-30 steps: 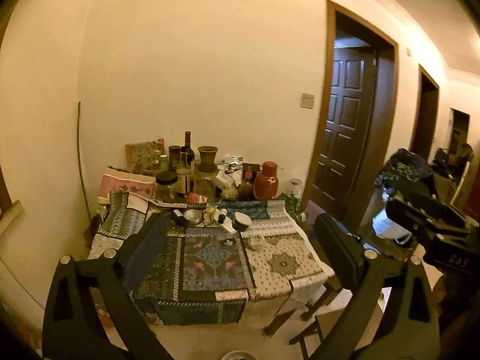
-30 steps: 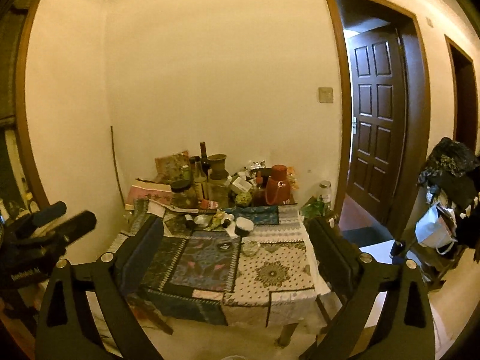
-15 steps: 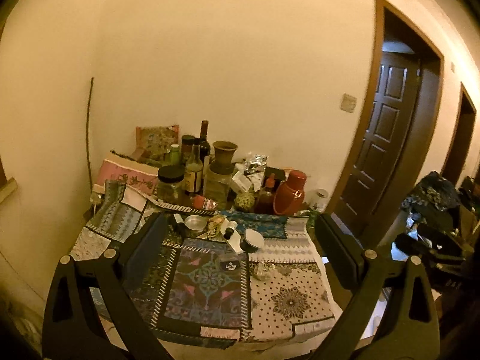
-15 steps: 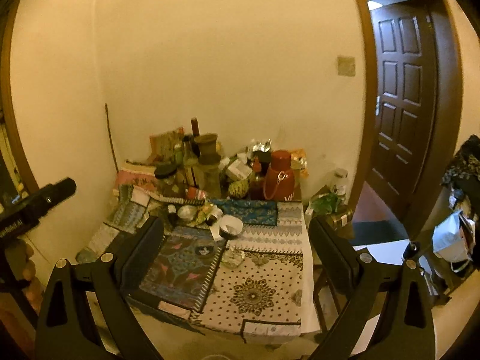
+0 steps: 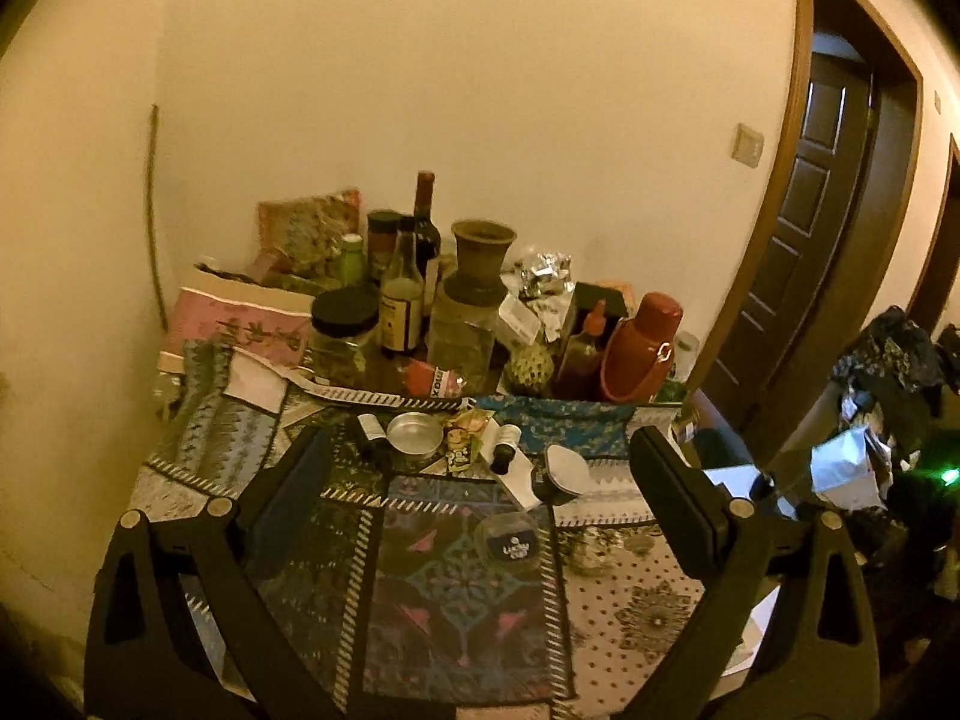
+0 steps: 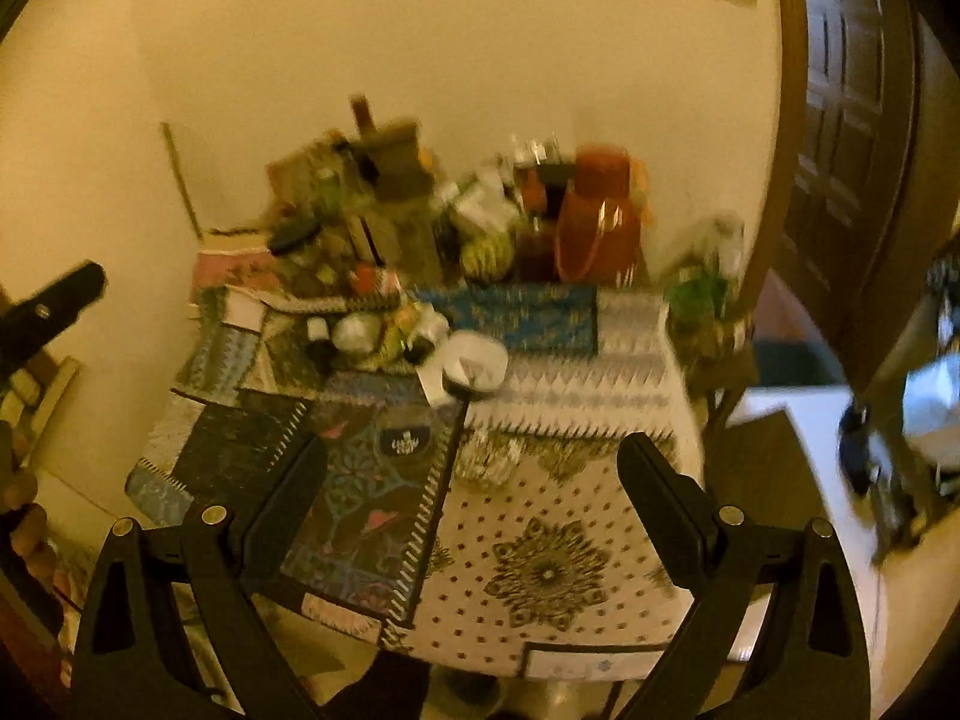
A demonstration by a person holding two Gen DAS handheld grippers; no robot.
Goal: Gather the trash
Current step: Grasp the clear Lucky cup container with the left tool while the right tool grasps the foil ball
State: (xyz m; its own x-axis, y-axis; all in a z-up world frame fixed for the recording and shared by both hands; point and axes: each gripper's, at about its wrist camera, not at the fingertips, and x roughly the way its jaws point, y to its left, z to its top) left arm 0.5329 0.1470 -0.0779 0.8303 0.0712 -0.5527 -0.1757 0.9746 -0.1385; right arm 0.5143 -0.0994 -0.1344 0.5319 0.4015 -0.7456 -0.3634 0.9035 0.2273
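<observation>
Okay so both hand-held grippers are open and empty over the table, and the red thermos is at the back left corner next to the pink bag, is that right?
Not quite. The red thermos stands at the back right of the table, on the door side; the pink bag is at the back left. The left wrist view shows it. The left hand-held gripper and right hand-held gripper are indeed open and empty.

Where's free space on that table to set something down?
Free: the near right of the table, the dotted white cloth in front of the white cup, and the dark patchwork near left, in front of the metal tin. The clear lid sits between them. Crowded: the back along the wall, from black-lidded jar to red thermos.
</observation>
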